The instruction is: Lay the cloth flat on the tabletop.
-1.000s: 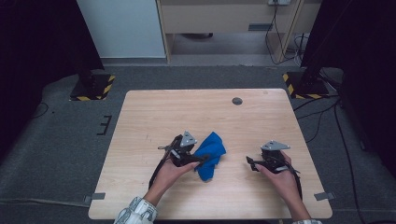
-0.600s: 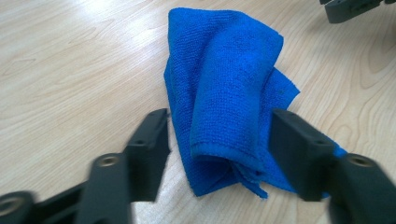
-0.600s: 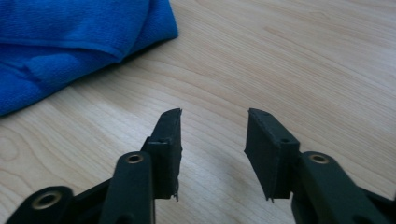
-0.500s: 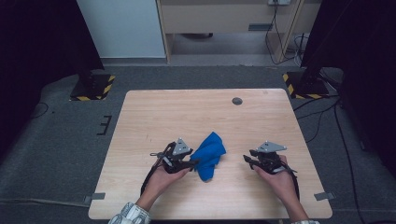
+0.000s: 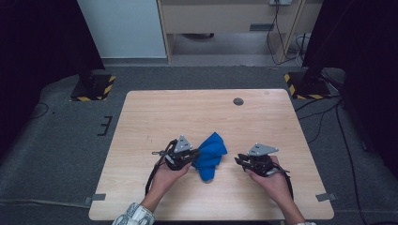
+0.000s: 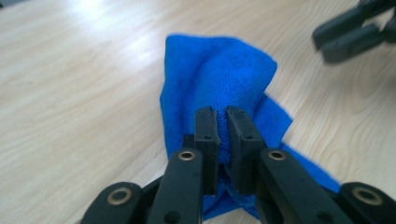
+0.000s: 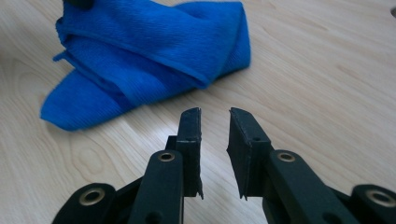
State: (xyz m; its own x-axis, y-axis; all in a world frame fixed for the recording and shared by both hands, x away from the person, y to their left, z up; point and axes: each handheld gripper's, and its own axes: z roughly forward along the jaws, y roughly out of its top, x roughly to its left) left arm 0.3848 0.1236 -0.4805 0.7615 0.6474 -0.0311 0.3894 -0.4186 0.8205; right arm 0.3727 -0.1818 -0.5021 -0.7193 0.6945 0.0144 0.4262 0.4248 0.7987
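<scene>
Crumpled blue terry cloth (image 5: 210,155) lies on the pale wooden tabletop (image 5: 155,117), a little toward the six o'clock edge from centre, between the two hand-held tools.

Left gripper (image 5: 193,153) at the cloth's nine o'clock side; its jaws have just been closing and now pinch a fold of the blue fabric, seen close up in the left gripper view (image 6: 222,122), with a thin strip of cloth showing between the pads.

Right gripper (image 5: 240,161) at the cloth's three o'clock, just beside it but apart. Its jaws have just been closing too, a narrow gap left, bare wood between them (image 7: 215,122); nothing grasped.

Small dark round disc (image 5: 238,101) sits near the table's twelve o'clock edge, well apart from the cloth.
</scene>
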